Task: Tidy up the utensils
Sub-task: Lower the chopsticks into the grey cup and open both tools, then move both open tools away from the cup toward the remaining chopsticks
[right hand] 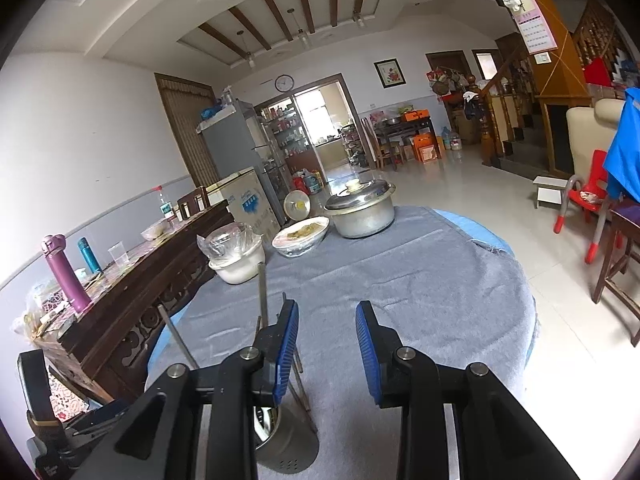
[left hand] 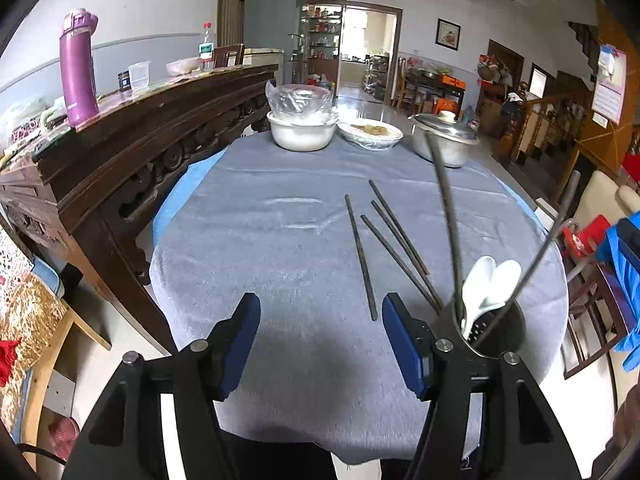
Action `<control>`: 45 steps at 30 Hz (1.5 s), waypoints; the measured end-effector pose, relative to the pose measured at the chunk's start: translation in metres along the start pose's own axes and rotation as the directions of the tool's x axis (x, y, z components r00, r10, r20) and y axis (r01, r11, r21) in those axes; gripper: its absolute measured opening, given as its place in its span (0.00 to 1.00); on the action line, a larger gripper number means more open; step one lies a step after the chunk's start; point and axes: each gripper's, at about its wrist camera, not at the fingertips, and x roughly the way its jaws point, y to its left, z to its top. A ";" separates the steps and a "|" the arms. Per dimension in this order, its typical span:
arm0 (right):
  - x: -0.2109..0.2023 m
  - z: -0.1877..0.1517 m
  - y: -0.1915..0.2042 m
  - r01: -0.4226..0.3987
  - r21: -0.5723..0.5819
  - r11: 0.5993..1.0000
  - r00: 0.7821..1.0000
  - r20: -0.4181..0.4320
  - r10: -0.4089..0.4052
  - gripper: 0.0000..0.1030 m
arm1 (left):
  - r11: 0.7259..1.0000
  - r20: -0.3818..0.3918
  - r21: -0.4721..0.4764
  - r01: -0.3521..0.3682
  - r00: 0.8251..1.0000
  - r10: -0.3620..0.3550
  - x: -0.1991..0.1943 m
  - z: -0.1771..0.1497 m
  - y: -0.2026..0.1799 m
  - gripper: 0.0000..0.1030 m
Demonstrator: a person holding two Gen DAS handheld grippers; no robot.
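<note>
Several dark chopsticks (left hand: 362,256) lie loose on the grey tablecloth (left hand: 260,240), just beyond my left gripper (left hand: 320,304). It is open, with only cloth between its blue pads. To its right stands a perforated metal utensil holder (left hand: 494,330) with white spoons (left hand: 490,280) and two chopsticks (left hand: 446,204) leaning out of it. In the right wrist view the same holder (right hand: 286,446) sits low, partly hidden behind the left finger of my right gripper (right hand: 327,312). Chopsticks (right hand: 262,292) rise from it. The right gripper is open a little and holds nothing.
At the far edge of the table stand a white bowl (left hand: 302,132) with a plastic bag, a wrapped plate of food (left hand: 370,132) and a lidded metal pot (left hand: 444,140). A carved dark sideboard (left hand: 132,140) with a purple bottle (left hand: 78,68) runs along the left. Chairs (right hand: 616,264) stand at the right.
</note>
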 end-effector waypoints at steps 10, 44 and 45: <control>-0.024 -0.004 0.024 -0.033 -0.046 0.998 0.999 0.006 0.034 0.31 | 0.998 0.033 0.066 -0.014 0.999 0.012 -0.033 -0.011 -0.009 0.66; -0.046 0.007 0.002 -0.062 0.046 0.997 0.998 -0.012 0.063 0.47 | 0.990 0.097 0.129 -0.065 0.994 0.052 -0.070 -0.021 -0.020 0.73; -0.040 0.008 -0.002 -0.061 0.051 0.997 0.998 -0.017 0.061 0.47 | 0.990 0.094 0.127 -0.069 0.994 0.058 -0.067 -0.021 -0.020 0.73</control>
